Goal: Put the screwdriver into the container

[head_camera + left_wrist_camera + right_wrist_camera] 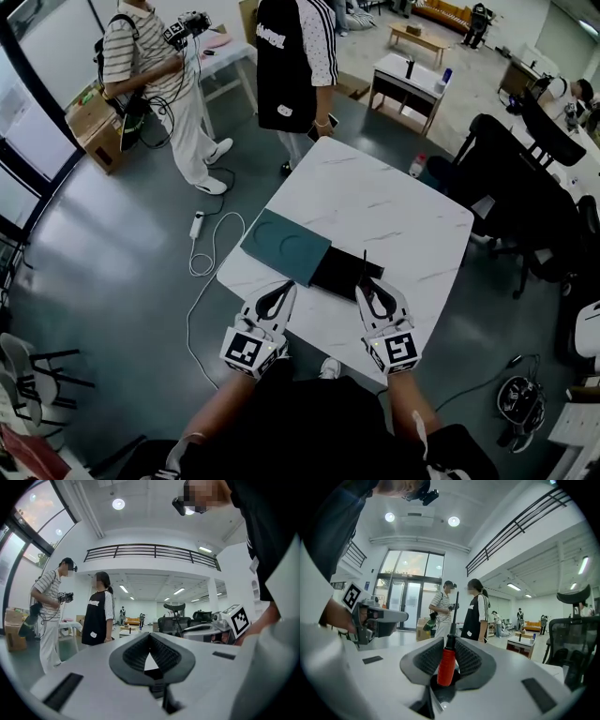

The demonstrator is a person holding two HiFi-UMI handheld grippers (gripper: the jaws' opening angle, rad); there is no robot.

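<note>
Right gripper (377, 298) fingers clench the screwdriver (446, 663), shaft pointing up-frame over the black container (333, 273) just ahead; left gripper (277, 298) farther off, fingers closed on nothing.

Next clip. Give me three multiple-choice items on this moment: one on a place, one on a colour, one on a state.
1. Where does the black container sit?
A. on the floor
B. on the white marble table
C. on the office chair

2. What colour is the handle of the screwdriver?
A. red
B. yellow
C. blue

3. What state is the right gripper in?
A. open and empty
B. shut on the teal lid
C. shut on the screwdriver

Answers:
1 B: the head view shows it on the tabletop, just ahead of that gripper.
2 A: the right gripper view shows a red handle with a dark shaft.
3 C: in that view both jaws press on the handle.
</note>
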